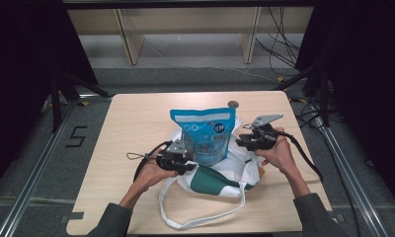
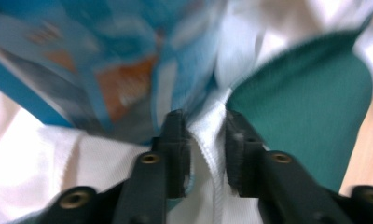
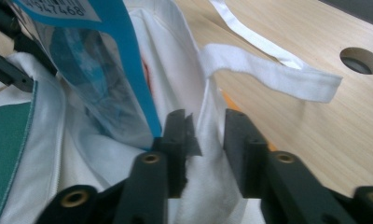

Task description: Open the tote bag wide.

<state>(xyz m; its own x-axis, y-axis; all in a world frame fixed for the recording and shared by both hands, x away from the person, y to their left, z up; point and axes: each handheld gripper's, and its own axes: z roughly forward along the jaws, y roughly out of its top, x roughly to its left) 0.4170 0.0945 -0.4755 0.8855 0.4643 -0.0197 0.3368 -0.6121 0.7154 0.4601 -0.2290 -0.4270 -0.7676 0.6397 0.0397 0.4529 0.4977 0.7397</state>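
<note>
Right, from above a blue snack pouch (image 1: pixel 205 136) stands upright in a white-and-green tote bag (image 1: pixel 215 180) mid-table, nearer the front edge. Left gripper (image 2: pixel 205 144) has the bag's white hem between its jaws (gap showing, not pinched). Right gripper (image 3: pixel 207 140) likewise straddles the rim, unclamped.
</note>
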